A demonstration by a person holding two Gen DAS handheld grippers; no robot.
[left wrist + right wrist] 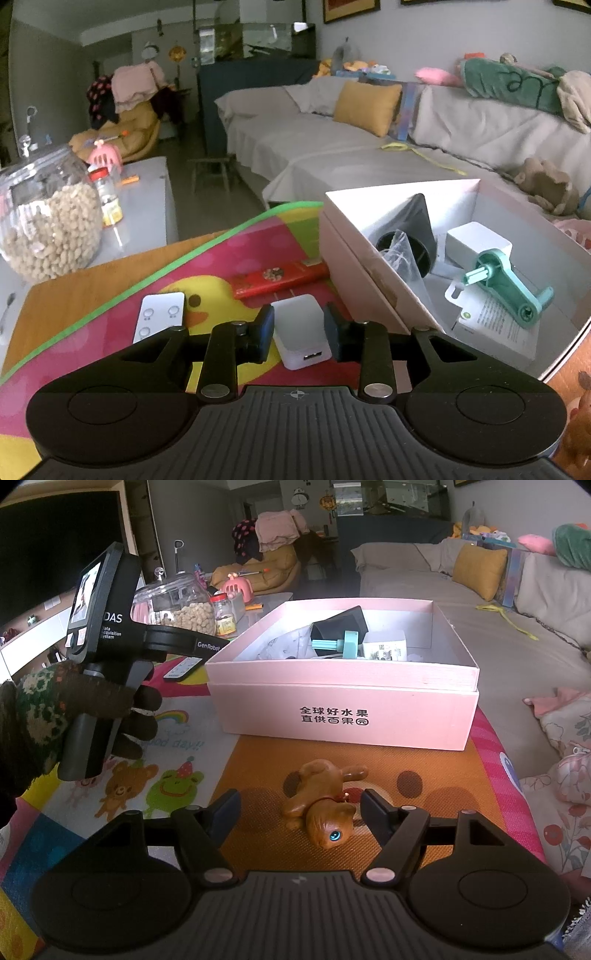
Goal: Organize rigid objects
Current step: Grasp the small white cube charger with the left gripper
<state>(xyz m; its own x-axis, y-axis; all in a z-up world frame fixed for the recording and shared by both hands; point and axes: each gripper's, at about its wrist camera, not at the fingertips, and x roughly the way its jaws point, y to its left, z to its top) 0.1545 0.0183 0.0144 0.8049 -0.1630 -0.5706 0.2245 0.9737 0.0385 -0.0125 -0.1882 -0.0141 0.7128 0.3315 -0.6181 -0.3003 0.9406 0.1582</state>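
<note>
Left gripper (299,332): jaws part-open around the white USB charger (301,336), which sits on the mat (236,254). Pads flank it closely; small gaps seem to show on both sides, though the fisheye makes that hard to confirm. Reading it as not clamped. Left of it lies a white remote (159,317), behind it a red flat box (280,278), to its right the pink box (354,266), already holding a teal crank (506,288), a black funnel piece (413,229) and a white block (476,240).

Right gripper (299,812): jaws wide open, brown toy cat (321,801) lying on its side between them, touching neither pad. Pink box just beyond.

Risks:
- Charger is smooth and square-edged; an off-centre squeeze could twist it or squirt it forward.
- Cat is rounded and glossy with legs sticking out; pinching a limb could make it roll or pivot.
- Box interior is crowded on one side; a careless drop may land on the crank.

View differences: left wrist view alone shows the charger, red box and booklet in the box. Right wrist view alone shows the cat, the box's printed front and the person's gloved hand (55,709) on the left tool's handle.
</note>
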